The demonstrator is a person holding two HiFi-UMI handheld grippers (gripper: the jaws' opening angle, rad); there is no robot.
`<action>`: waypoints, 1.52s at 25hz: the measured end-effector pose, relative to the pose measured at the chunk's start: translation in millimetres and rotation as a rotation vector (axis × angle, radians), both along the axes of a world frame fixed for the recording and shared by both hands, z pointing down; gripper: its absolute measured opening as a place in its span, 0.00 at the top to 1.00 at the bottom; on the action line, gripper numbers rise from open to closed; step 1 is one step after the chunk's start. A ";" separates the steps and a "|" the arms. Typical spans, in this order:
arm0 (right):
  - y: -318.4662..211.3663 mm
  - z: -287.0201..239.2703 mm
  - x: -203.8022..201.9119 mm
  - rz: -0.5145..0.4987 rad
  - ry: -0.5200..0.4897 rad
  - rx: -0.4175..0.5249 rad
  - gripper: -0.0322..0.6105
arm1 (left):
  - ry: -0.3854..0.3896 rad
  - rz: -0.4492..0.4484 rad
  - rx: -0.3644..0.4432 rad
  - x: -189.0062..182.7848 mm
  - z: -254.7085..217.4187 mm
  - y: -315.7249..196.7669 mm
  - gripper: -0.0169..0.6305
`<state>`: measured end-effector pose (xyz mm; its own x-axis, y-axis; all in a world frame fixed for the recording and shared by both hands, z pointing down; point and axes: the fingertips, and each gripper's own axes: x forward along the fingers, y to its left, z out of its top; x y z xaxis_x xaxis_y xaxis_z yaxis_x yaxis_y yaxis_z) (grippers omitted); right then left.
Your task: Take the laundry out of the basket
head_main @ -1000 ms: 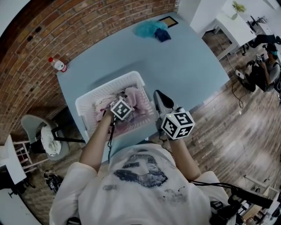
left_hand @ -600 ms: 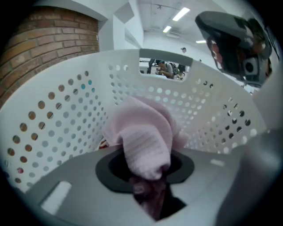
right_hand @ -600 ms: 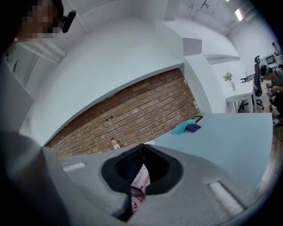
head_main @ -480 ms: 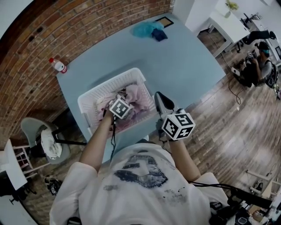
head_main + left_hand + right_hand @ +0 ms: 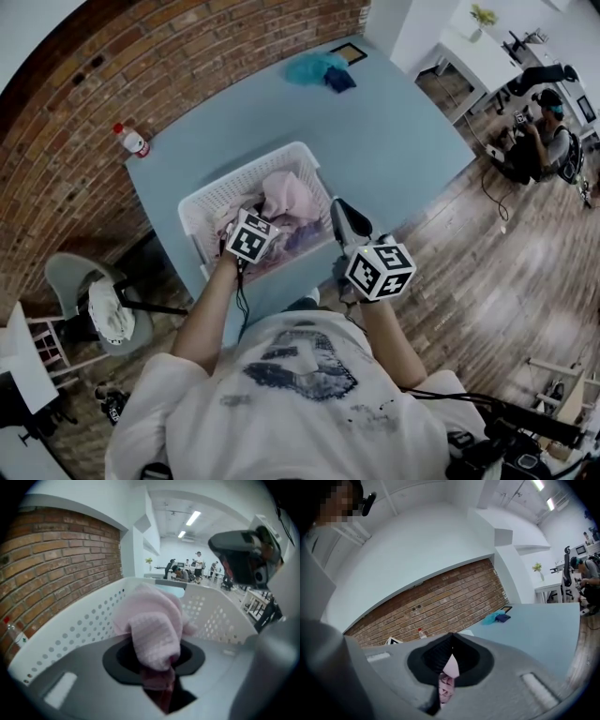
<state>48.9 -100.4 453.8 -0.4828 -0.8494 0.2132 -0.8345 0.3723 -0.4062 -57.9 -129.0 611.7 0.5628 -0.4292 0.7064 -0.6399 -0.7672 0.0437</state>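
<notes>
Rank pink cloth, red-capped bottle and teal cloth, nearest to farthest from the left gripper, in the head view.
1. pink cloth, in the left gripper, over the basket.
2. red-capped bottle, table's left corner.
3. teal cloth, table's far corner.

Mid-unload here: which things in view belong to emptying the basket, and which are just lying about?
In the job: white basket; pink cloth, on which the left gripper has just closed; other laundry inside the basket.
Lying about: bottle; picture frame, teal cloth and dark blue cloth at the far end of the table; chair beside it.
</notes>
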 end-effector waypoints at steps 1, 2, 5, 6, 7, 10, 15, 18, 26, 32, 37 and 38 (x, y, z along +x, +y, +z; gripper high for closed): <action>2.4 -1.5 -2.5 0.004 0.001 0.001 0.95 | 0.008 -0.013 0.016 -3.9 -5.7 0.2 0.78; 4.9 -2.7 -4.9 0.007 0.003 0.002 0.95 | 0.017 -0.027 0.034 -7.7 -11.4 0.4 0.78; 14.7 -5.8 -12.6 0.014 0.006 0.005 0.95 | 0.036 -0.067 0.088 -18.5 -26.9 3.1 0.78; 18.3 -7.1 -15.8 0.016 0.007 0.007 0.95 | 0.042 -0.076 0.103 -22.4 -31.4 4.9 0.78; 21.5 -8.4 -19.0 0.018 0.009 0.008 0.95 | 0.050 -0.083 0.116 -26.3 -35.7 6.8 0.78; 29.0 -12.3 -27.6 0.027 0.018 0.012 0.95 | 0.077 -0.107 0.150 -37.0 -49.0 12.3 0.78; 41.3 -17.7 -37.1 0.034 0.037 0.021 0.95 | 0.126 -0.153 0.206 -54.6 -74.1 19.7 0.79; 46.9 -21.6 -41.8 0.034 0.047 0.031 0.95 | 0.158 -0.177 0.243 -65.7 -89.2 23.3 0.79; 30.4 -39.1 -51.2 -0.017 0.052 0.075 0.95 | 0.206 -0.252 0.328 -85.5 -136.7 24.1 0.79; -10.0 -55.1 -49.2 -0.109 0.026 0.125 0.95 | 0.219 -0.340 0.427 -89.3 -187.3 7.6 0.80; -44.7 -79.8 -34.3 -0.187 0.016 0.178 0.95 | 0.213 -0.405 0.504 -76.7 -228.0 -14.4 0.80; -51.7 -82.8 -30.7 -0.198 0.014 0.186 0.95 | 0.209 -0.410 0.518 -72.2 -234.0 -19.8 0.80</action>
<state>18.2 -152.2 371.0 -0.6417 -0.7637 0.0707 -0.7430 0.5961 -0.3043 -130.1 -148.8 377.6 0.3847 -0.8893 0.2474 -0.9009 -0.4201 -0.1092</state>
